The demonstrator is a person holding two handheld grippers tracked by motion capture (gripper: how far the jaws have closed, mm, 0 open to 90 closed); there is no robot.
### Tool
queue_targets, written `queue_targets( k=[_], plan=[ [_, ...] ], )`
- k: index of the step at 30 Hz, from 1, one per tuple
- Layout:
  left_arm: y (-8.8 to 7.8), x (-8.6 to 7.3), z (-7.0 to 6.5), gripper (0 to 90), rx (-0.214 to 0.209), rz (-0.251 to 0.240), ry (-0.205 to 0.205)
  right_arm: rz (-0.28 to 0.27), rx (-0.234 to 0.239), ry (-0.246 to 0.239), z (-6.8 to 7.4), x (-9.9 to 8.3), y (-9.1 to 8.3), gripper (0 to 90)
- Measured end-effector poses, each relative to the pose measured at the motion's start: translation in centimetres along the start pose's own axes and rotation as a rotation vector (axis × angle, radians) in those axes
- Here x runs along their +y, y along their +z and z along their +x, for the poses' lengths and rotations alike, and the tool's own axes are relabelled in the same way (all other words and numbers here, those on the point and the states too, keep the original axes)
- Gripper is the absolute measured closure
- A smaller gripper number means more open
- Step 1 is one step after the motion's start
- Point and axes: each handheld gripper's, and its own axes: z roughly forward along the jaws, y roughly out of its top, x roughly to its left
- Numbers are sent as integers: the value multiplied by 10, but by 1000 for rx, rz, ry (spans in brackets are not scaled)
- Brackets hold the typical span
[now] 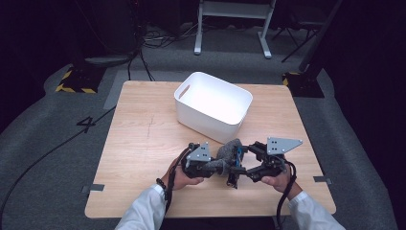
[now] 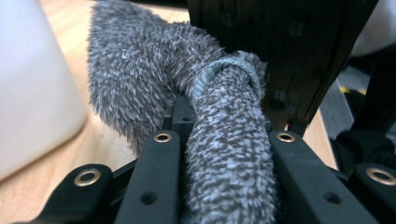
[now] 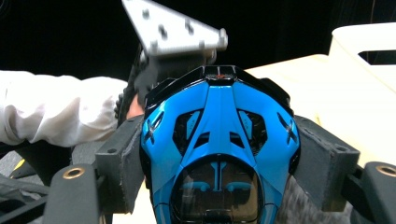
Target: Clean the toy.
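Here, close in, my left gripper [image 1: 210, 166] has its two black jaws pinched tight on a fuzzy grey sock [image 2: 224, 154] — the fabric fills the whole gap between them and bulges up past the brass rivets. In the left gripper view the sock climbs from my jaws, narrows at a ribbed grey cuff band, and then flares out into a wide shaggy end that leans toward the left. From above, that sock [image 1: 229, 152] sits between my two hands, raised off the wooden table [image 1: 139, 143].

My right gripper [image 1: 242, 167] is clamped on a blue and black toy car [image 3: 219, 154]; the padded grey jaws press flat against both of its sides, set partly open to the car's width. The car's nose points away from me in the right gripper view, and a little grey fuzz shows at its lower right edge. Beyond it I see my other hand's white sleeve [image 3: 56, 112] and the grey three-cornered plate of the left gripper.

Farther off, a white bin [image 1: 213, 105] with a slotted handle stands open-topped on the table — just beyond the sock's tip, whether touching I cannot tell.
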Motion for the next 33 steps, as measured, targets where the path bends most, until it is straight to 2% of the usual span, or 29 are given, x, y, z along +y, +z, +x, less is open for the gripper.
queue_targets(
  k=[2,3,7,12,15,16,18,21,28,33],
  plan=[
    [7,-3,-1,743,-6,34,3,-15,-6,1,-1,2,-3,266],
    [10,-4,-2,742,-8,62,20,-25,-8,4,-2,2,-4,266],
    [21,-6,-6,741,-33,108,34,-53,-29,10,-3,5,-11,266],
    [30,-6,-14,739,-66,127,57,-69,-73,7,-6,6,-16,267],
    [33,-6,-19,738,-91,114,66,-79,-90,21,-8,6,-19,266],
    [33,-5,-21,737,-96,104,56,-83,-95,20,-9,6,-20,266],
    [37,-6,-23,735,-131,75,36,-87,-105,21,-9,5,-20,267],
    [42,-4,-30,734,-143,72,56,-79,-134,12,-9,5,-19,266],
    [30,-5,-27,734,-122,-3,11,-72,-144,13,-10,4,-19,266],
    [17,3,-35,734,-110,-35,45,-59,-191,7,-13,4,-23,266]
  ],
)
